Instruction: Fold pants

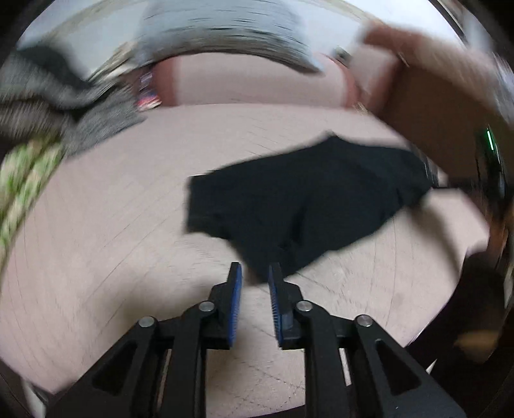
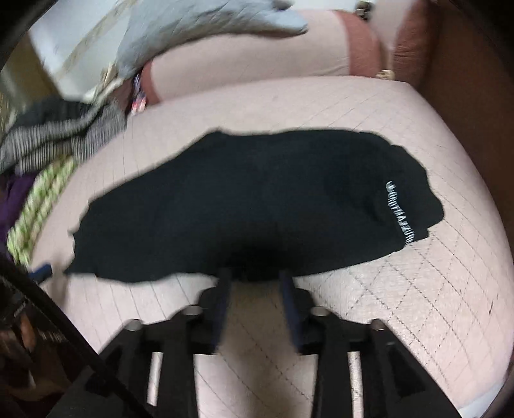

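1. Left gripper (image 1: 254, 273): jaws apart, narrow gap, nothing between the blue pads (image 1: 237, 299). Tips sit at the near edge of the black pants (image 1: 305, 196); blur makes contact unclear.
2. Right gripper (image 2: 255, 276): jaws apart, wider gap, empty. Tips reach the near hem of the pants (image 2: 257, 199), probably just touching, view too smeared to be sure.
3. Pants lie flat on the pink quilted bed cover (image 2: 401, 305), straight ahead of the right jaws, spreading left and right of them. White lettering (image 2: 400, 212) runs along the fabric ahead-right.
4. From the left jaws the pants stretch ahead and to the right.
5. Far ahead: pink pillow (image 2: 250, 64) with a grey cloth (image 2: 192, 29) over it.
6. Ahead-left of both jaws: striped grey clothing (image 2: 61, 138), and a green patterned fabric (image 2: 41, 199) nearer.
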`<action>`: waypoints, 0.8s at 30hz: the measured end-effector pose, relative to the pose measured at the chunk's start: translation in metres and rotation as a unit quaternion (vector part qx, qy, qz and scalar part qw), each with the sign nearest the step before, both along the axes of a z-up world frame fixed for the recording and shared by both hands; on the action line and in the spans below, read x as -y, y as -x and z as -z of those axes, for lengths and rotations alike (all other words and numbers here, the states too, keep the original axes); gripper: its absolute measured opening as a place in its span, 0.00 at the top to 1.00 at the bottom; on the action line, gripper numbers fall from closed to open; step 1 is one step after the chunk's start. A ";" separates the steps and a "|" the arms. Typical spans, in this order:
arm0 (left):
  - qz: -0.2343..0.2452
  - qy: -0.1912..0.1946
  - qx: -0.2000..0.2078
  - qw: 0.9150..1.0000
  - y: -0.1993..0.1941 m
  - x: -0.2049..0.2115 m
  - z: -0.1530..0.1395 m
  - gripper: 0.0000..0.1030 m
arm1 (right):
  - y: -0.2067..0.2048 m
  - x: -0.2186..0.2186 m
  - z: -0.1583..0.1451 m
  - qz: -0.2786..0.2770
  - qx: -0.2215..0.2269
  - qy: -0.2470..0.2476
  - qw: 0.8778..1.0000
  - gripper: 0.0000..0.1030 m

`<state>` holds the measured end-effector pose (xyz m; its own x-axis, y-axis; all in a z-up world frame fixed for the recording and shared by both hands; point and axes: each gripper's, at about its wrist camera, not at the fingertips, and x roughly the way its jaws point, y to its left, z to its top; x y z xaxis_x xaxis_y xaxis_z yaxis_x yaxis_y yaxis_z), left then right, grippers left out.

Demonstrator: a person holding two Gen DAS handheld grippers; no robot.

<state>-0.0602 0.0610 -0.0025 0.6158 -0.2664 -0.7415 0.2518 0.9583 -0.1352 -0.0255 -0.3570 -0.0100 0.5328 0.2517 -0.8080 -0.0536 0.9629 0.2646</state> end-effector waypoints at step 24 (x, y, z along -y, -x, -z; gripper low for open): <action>-0.037 -0.037 -0.041 0.998 -0.102 0.035 -0.003 0.94 | 0.010 -0.064 0.021 -0.026 0.040 -0.042 0.998 0.53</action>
<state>0.0414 0.0262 0.0002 0.5687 -0.1656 -0.8057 0.1707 0.9820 -0.0814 -0.0358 -0.2933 -0.0308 0.5800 0.3449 -0.7380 -0.1270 0.9332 0.3362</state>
